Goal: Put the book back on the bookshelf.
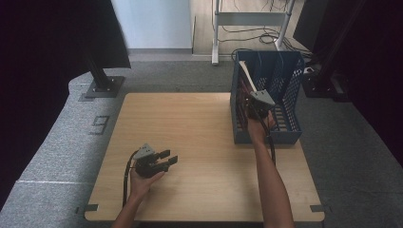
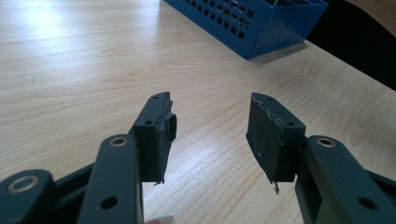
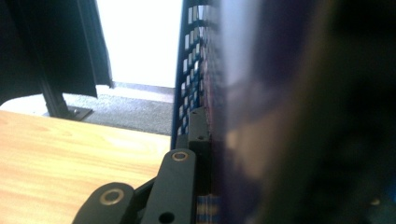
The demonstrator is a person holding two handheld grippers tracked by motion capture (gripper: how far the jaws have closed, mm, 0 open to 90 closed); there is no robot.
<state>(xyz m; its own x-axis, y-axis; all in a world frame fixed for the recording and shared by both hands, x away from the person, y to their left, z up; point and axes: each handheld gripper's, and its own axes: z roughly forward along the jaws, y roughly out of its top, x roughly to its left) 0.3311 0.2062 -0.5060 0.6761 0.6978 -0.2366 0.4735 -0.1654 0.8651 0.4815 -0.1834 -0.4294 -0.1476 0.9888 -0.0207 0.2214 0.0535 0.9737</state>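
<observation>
Right gripper (image 1: 253,110) clamps a thin book or folder (image 1: 247,78) standing on edge inside the blue perforated file basket (image 1: 290,80), at two o'clock on the wooden table (image 1: 199,142). Left gripper (image 1: 167,159) sits at seven o'clock, jaws parted, empty. Book looks stiff, light, smooth-faced; likely best pinched near its spine.

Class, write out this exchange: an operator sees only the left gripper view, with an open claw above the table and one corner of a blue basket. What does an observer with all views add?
Operator: Where is the other claw?
Observer: The right claw reaches into the blue basket, by its left wall.
Operator: Is it holding anything?
Observer: It looks shut on a book standing tilted against that wall.
</observation>
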